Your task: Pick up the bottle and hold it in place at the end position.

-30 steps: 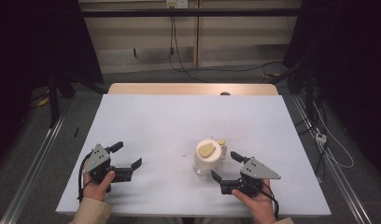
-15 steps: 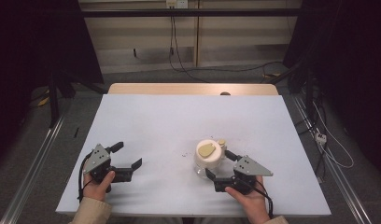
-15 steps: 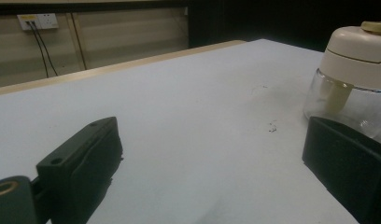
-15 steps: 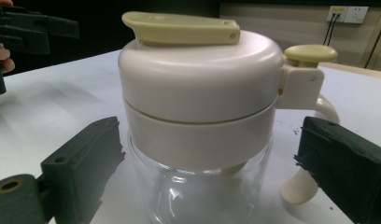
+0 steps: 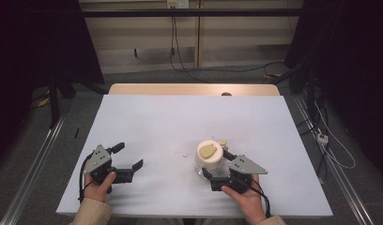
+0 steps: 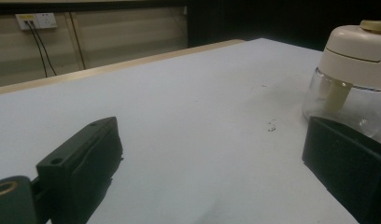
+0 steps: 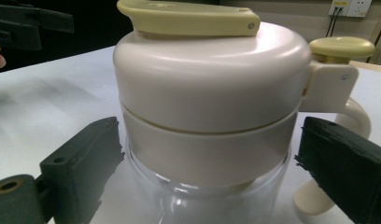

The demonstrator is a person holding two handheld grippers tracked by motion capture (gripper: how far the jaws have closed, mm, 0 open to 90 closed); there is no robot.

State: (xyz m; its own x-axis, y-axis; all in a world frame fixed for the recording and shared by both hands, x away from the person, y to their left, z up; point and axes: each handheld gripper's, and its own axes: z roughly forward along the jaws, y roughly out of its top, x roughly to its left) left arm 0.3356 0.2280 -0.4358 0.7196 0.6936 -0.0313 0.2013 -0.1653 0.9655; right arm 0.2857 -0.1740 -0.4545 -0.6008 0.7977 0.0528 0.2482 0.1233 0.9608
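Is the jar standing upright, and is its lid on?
Yes, both. The jar stands upright on the table, and its cream lid sits level on top.

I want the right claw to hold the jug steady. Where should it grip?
Probably the cream lid band of the jug, approached level from the person's side: the open right claw already straddles it, and the handle sticks out beside the far jaw.

Dim room; the white desk (image 5: 180, 122) was evenly lit from overhead. Soft shadows lay beneath each tool, whose close-up jaws were blurred.
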